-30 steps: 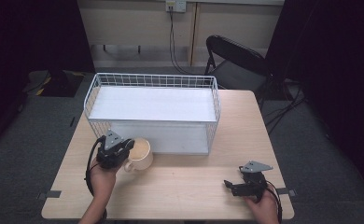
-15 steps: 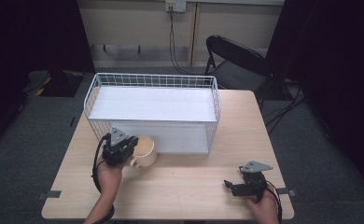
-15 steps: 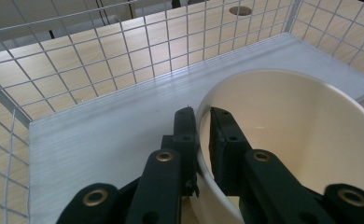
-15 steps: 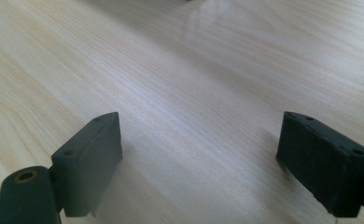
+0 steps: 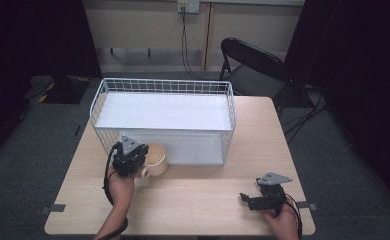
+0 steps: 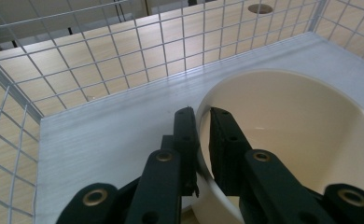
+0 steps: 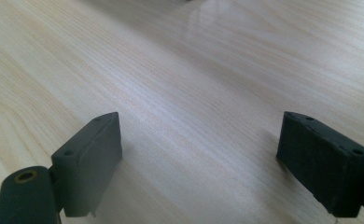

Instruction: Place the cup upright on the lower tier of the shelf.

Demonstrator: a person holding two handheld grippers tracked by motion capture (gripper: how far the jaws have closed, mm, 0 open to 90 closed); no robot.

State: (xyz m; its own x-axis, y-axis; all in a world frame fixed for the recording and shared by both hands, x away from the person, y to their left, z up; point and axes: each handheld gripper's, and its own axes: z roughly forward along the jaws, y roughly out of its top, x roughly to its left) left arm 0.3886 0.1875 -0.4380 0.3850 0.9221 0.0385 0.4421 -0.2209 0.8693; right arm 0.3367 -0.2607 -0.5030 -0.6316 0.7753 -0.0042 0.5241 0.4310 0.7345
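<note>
Where the person's left forearm comes up over the table, the left gripper sits at the open front of the white wire rack, its jaws pinched nearly together on the rim of a cream mug. In the left gripper view the two black fingers straddle that rim: one lies outside the mug wall, the other inside the bowl, with only the thin wall between them. The mug extends to the right of those fingers, and beyond their tips runs the rack's grey lower shelf, with wire mesh rising behind and to the left of it. The mug is at the shelf's front edge; I cannot tell whether it touches the shelf or hangs just above it.

Well apart, over by the near right corner, the right gripper lies low at the tabletop in the person's other hand. Its jaws stand wide apart, and between its fingers there is only bare pale wood, nothing held.
</note>
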